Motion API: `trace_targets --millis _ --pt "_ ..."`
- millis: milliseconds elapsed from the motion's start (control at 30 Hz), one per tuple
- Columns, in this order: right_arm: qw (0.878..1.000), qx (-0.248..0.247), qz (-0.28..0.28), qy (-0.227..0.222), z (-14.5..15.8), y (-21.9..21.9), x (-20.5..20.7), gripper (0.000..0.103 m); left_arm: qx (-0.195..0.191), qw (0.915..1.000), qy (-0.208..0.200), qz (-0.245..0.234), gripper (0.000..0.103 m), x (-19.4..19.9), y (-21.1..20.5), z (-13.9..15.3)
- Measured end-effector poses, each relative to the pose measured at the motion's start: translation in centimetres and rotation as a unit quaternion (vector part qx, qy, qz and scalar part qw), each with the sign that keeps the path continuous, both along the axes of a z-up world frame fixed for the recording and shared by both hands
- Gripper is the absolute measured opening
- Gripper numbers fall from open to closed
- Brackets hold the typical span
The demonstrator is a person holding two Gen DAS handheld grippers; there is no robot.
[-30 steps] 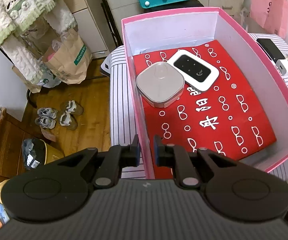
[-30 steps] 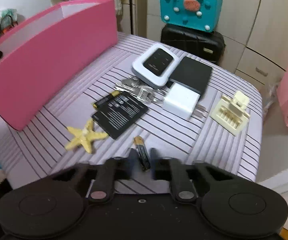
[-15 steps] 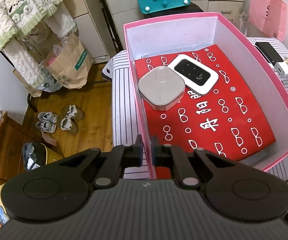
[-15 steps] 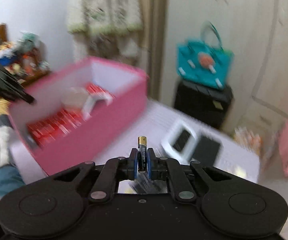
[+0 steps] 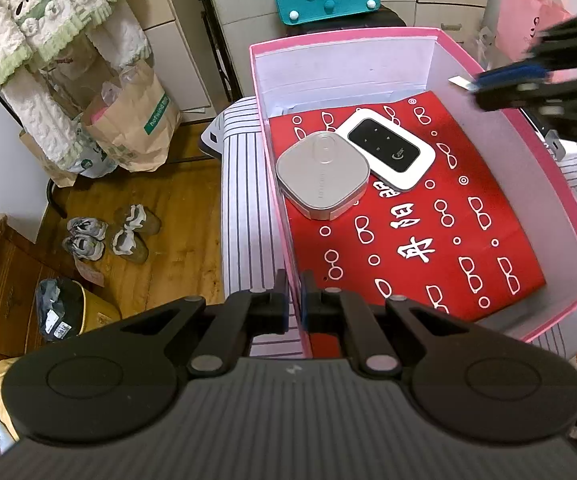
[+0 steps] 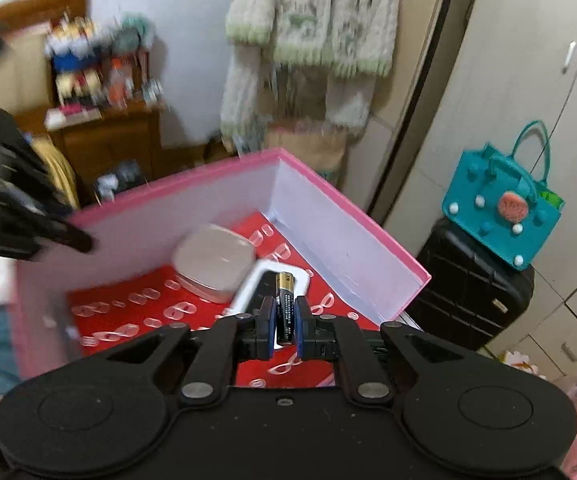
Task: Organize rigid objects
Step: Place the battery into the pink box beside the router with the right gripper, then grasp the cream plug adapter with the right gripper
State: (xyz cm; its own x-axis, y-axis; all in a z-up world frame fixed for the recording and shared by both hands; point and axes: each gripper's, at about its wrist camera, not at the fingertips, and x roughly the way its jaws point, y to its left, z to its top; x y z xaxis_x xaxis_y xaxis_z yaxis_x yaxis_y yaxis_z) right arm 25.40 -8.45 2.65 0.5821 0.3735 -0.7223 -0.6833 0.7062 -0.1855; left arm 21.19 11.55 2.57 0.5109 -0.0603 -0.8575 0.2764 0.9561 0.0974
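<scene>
Two claws, two jobs: left claw [image 5: 294, 300] clenched on pink cardboard box [image 5: 276, 184] near-left wall, steadying it; right claw [image 6: 286, 316] gripping black-and-gold battery [image 6: 286, 308] upright above red patterned lining [image 5: 428, 240], likely for dropping in.

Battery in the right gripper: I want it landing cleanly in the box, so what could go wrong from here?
1. The battery hangs right over the white router; released now, it may strike it.
2. Being round, it could roll across the red liner.
3. The left gripper pinches the box wall; any slip shifts the target.
</scene>
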Motion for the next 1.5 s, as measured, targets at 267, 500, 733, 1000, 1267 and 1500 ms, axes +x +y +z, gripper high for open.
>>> trace_targets --millis 267,500,733,1000,1267,1500 --pt "0.998 -0.055 -0.018 0.011 -3.4 2.2 4.0 0.011 -0.009 0.9999 -0.011 0.006 0.005 -0.4 0.2 0.0" --pt "0.999 -0.005 -0.035 0.038 -3.1 0.9 4.8 0.013 -0.015 0.9998 -0.009 0.010 0.005 -0.3 0.3 0.1" --pt "0.978 0.165 -0.074 0.100 1.0 -6.8 2.1 0.023 -0.024 0.9996 -0.009 0.015 0.005 -0.3 0.7 0.1" --pt "0.962 0.189 -0.180 0.074 2.0 -16.2 -4.1 0.030 -0.028 0.9994 -0.010 0.016 0.005 -0.3 0.8 0.0" --pt "0.937 0.194 -0.285 0.059 -0.5 -24.2 -7.7 0.038 -0.031 0.9991 -0.015 0.026 0.005 -0.4 0.7 0.0" --pt "0.924 0.177 -0.335 0.045 -5.6 -26.9 -7.6 0.050 -0.031 0.9990 -0.015 0.029 0.007 -0.5 0.7 0.0"
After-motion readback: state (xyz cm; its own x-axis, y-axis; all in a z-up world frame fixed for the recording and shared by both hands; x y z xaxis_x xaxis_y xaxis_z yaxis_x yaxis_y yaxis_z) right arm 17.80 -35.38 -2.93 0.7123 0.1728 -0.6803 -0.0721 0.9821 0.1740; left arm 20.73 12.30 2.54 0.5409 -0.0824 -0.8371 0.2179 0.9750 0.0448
